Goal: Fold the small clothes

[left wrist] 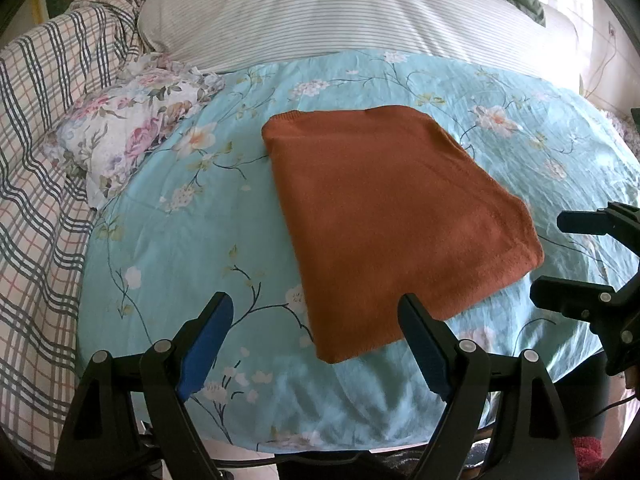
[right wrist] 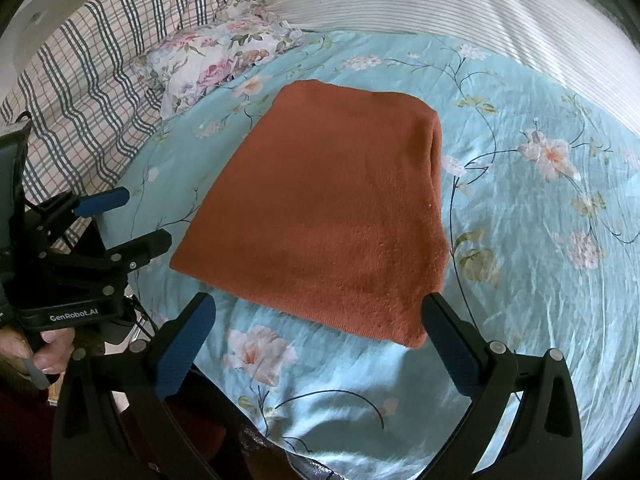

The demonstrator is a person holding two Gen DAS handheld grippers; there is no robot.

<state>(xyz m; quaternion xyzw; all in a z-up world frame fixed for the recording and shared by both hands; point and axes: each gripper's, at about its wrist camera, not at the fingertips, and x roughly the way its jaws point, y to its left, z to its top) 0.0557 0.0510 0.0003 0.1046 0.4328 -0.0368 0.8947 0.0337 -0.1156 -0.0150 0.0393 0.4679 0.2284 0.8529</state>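
Observation:
A rust-orange knit garment [left wrist: 396, 216] lies folded into a flat rectangle on the light blue floral sheet [left wrist: 192, 240]; it also shows in the right wrist view [right wrist: 328, 208]. My left gripper [left wrist: 316, 308] is open and empty, just short of the garment's near edge. My right gripper [right wrist: 318, 308] is open and empty at the garment's near edge. The right gripper appears at the right edge of the left wrist view [left wrist: 556, 258], open. The left gripper appears at the left of the right wrist view [right wrist: 140, 220], open, beside the garment.
A floral-print cloth [left wrist: 132, 132] lies crumpled at the sheet's far left. A plaid blanket [left wrist: 36, 160] covers the left side. A striped white pillow [left wrist: 340, 16] lies behind the sheet. The sheet's near edge drops off below the grippers.

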